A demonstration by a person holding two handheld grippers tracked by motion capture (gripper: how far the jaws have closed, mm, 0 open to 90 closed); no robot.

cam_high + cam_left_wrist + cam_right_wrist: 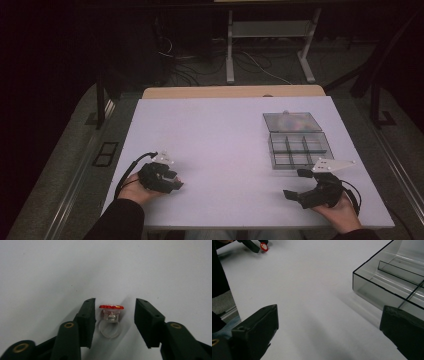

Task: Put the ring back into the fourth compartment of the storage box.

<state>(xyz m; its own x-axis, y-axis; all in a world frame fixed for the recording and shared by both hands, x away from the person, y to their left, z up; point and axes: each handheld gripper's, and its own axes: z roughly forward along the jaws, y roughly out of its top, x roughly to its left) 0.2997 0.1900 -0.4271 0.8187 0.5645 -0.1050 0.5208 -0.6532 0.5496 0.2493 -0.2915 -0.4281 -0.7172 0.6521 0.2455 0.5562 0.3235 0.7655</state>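
**Left claw straddles the ring, right claw waits by the box**

Your left claw [176,183] sits low at the near left of the white worktop [220,135]. In the left gripper view its jaws stand either side of a small clear plastic ring [110,320] with a red flower-like top. The ring rests on the worktop closer to the left-hand jaw; a gap shows on both sides, so the pads are not pressing on it and nothing is gripped.

Further right, your right claw [296,184] rests at the near right edge with its jaws spread wide and nothing between them. Just beyond it lies a clear compartment box [300,148], lid folded back on the far side. In the right gripper view the box's corner is near the right-hand jaw.
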